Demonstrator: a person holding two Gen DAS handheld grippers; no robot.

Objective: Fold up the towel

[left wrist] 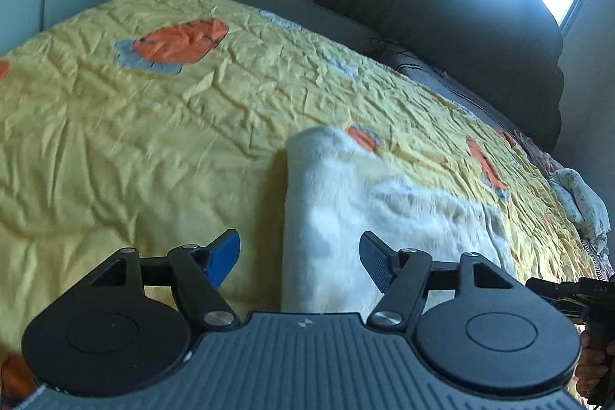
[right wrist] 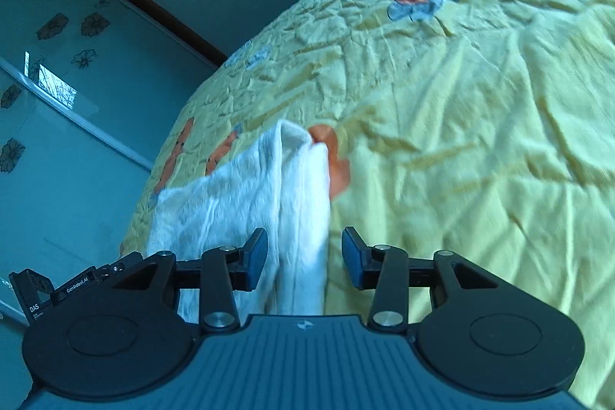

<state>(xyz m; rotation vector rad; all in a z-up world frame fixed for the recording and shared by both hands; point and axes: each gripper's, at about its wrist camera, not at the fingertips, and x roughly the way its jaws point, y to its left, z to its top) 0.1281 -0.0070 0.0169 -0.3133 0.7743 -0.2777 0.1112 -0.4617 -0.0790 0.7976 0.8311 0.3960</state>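
On the bed (left wrist: 134, 148), the towel (left wrist: 346, 218) lies folded lengthwise, so you can grip its near end. Your left tool (left wrist: 300, 256) hangs low with jaws wide apart and empty, straddling its left edge. Your right tool (right wrist: 303, 256), equally open and empty, straddles its right fold (right wrist: 303, 218).

your left gripper (left wrist: 300, 256) is black, with round pivot discs, silver screws, a ribbed grey deck, one blue pad and one dark ribbed pad. your right gripper (right wrist: 304, 258) matches, both pads blue. its neighbour's side reads "das" and, i think, "genrobot.ai".
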